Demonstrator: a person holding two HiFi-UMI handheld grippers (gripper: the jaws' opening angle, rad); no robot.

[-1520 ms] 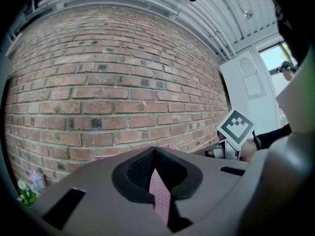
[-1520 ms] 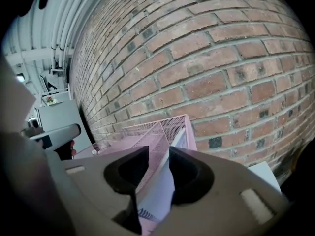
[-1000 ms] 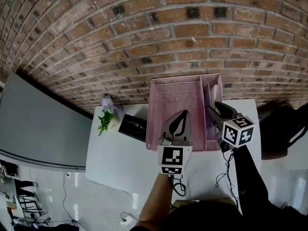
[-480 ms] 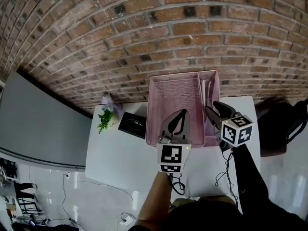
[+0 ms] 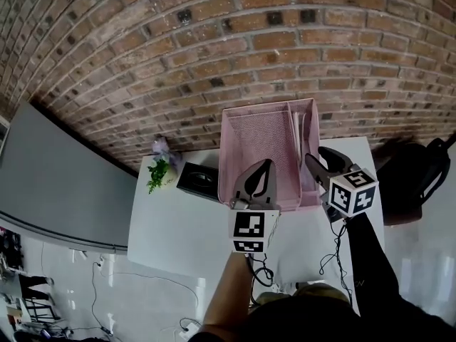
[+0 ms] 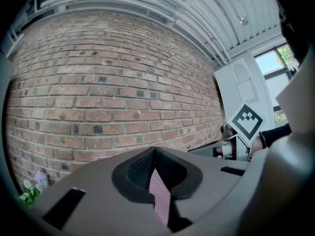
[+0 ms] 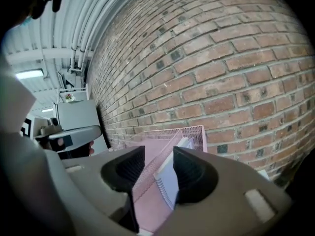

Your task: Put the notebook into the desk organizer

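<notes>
Notebook (image 7: 170,180) step: already stowed, by the look of it; what is in hand seems to be letting go and backing off.
Brick wall (image 5: 214,41): fills the upper half of the head view.
Table (image 5: 178,226): white, lower centre, set against the wall.
Desk organizer (image 5: 256,141): pink mesh, centre of the head view, standing at the table's far edge; wide left compartment, narrow right one.
Left gripper (image 5: 266,165): lower centre, at the organizer's near wall; its jaws are pressed together with a strip of pink mesh pinched between them, which I take for steadying the organizer.
Right gripper (image 5: 318,157): right of centre, beside the narrow compartment; jaws spread, holding nothing, with the divider and notebook only in line beyond them.
Notebook place: upright in the narrow right compartment, spiral edge toward the right gripper.
Next move: probably release the mesh, then draw both grippers toward the frame's bottom without tipping the organizer.
</notes>
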